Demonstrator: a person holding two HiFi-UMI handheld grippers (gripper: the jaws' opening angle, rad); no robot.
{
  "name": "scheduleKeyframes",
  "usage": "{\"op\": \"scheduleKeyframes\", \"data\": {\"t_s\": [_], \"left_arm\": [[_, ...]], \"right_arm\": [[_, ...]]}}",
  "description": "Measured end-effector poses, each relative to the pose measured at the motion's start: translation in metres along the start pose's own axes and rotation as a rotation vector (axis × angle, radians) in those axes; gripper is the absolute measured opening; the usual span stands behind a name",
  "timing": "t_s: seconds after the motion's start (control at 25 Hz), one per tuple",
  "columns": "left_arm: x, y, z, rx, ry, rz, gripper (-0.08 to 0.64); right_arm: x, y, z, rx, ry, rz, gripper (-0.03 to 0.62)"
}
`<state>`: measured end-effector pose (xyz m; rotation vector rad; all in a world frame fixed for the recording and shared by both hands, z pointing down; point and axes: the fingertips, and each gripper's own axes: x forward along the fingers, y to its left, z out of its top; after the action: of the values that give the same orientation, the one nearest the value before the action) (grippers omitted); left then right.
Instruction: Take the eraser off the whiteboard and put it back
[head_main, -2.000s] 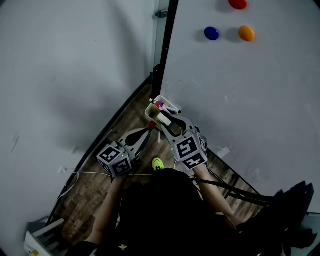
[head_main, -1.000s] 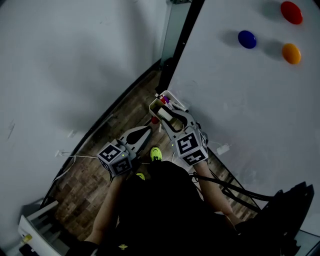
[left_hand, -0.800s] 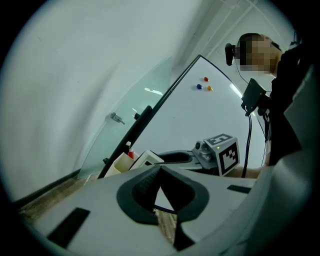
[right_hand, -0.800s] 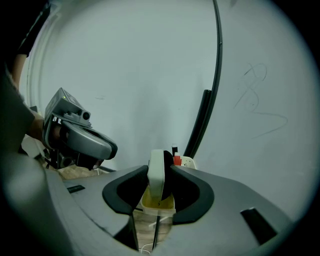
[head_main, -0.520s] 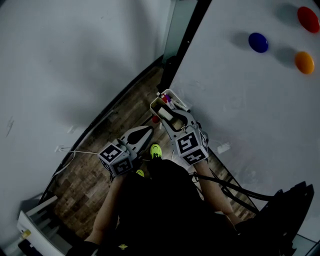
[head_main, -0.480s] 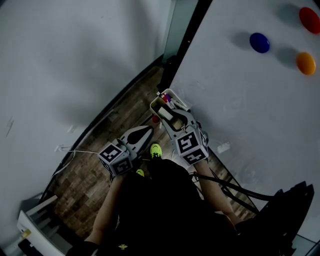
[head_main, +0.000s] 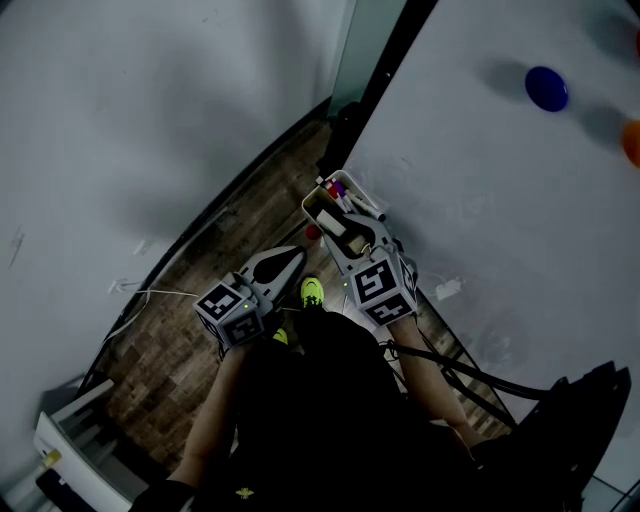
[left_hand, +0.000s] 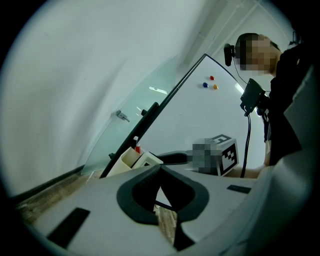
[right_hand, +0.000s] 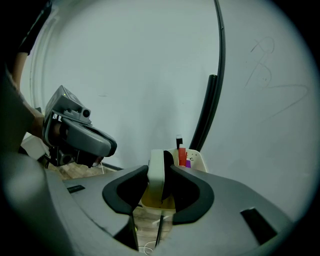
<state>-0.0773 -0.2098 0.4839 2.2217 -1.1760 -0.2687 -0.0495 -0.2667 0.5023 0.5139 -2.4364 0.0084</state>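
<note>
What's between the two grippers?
Head view: a yellow shoe and a small red object, wood floor below, between left gripper and right gripper.

Probably an office or meeting room, though the light is dim: a large whiteboard (head_main: 490, 210) carries coloured magnets (head_main: 546, 88) and a tray of markers (head_main: 310, 211), beside wood-look flooring (head_main: 170, 350) and a plain white wall (head_main: 130, 120).
</note>
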Motion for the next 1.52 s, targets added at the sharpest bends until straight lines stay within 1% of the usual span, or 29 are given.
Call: {"op": "scheduleKeyframes", "data": {"t_s": [0.6, 1.2, 1.52], "left_arm": [[0.0005, 0.0009, -0.0041, -0.007, 0.005, 0.004, 0.020], [0.0005, 0.0003, 0.0000, -0.010, 0.015, -0.010, 0.019], [0.0014, -0.0011, 0.0044, 0.004, 0.005, -0.020, 0.020]], "right_arm": [[0.0043, 0.0018, -0.0093, 0.005, 0.018, 0.008, 0.161], [0.0044, 0.0005, -0.0060, 0.031, 0.008, 0.003, 0.156], [0.0021, 0.0027, -0.0017, 0.045, 0.004, 0.012, 0.158]]}}
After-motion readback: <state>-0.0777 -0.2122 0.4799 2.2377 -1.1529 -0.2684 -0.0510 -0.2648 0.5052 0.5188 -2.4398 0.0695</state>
